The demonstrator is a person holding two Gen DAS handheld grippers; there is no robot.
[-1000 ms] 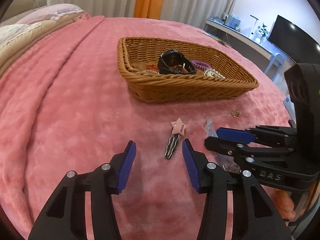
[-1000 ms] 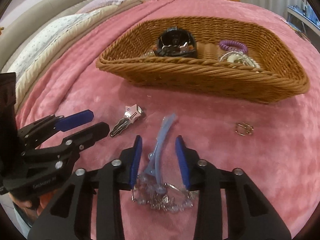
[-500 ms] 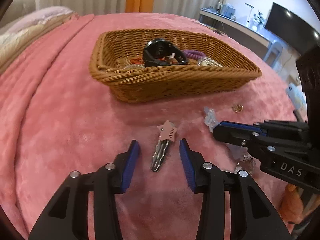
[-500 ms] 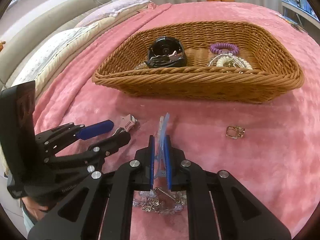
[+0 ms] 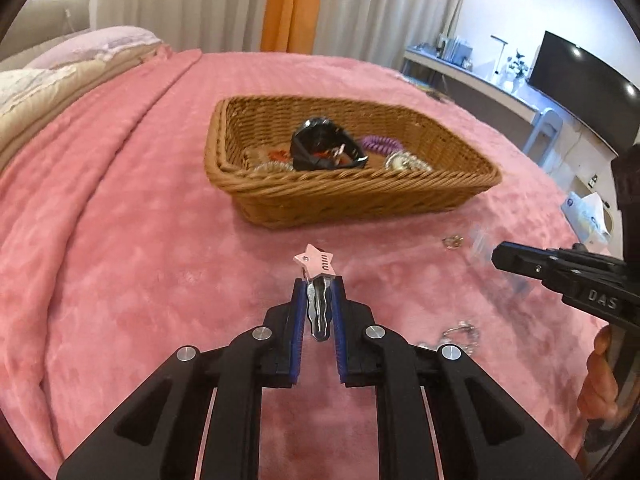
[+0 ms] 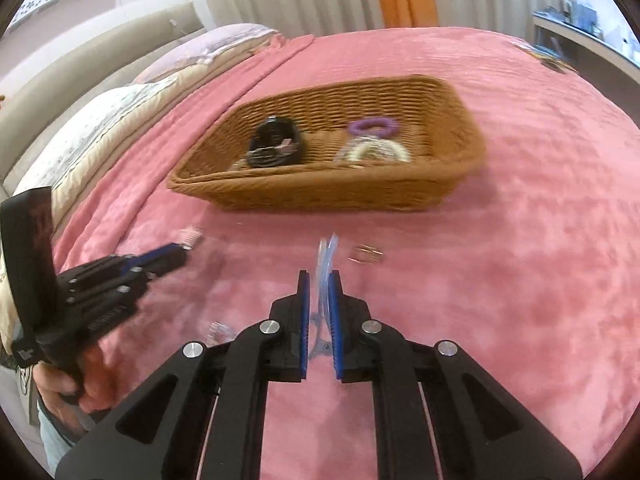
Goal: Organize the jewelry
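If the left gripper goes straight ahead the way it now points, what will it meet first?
Probably the near wall of the wicker basket. The left gripper, closing on the star hair clip, points that way; only bare pink blanket lies between. Depth is uncertain.

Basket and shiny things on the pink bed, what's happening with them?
A person is tidying jewelry using tongs in each hand. The left tongs are closing on a hair clip with a pink star. The right tongs are shut on a clear blue clip. The wicker basket already holds a few pieces. A small gold ring lies on the blanket.
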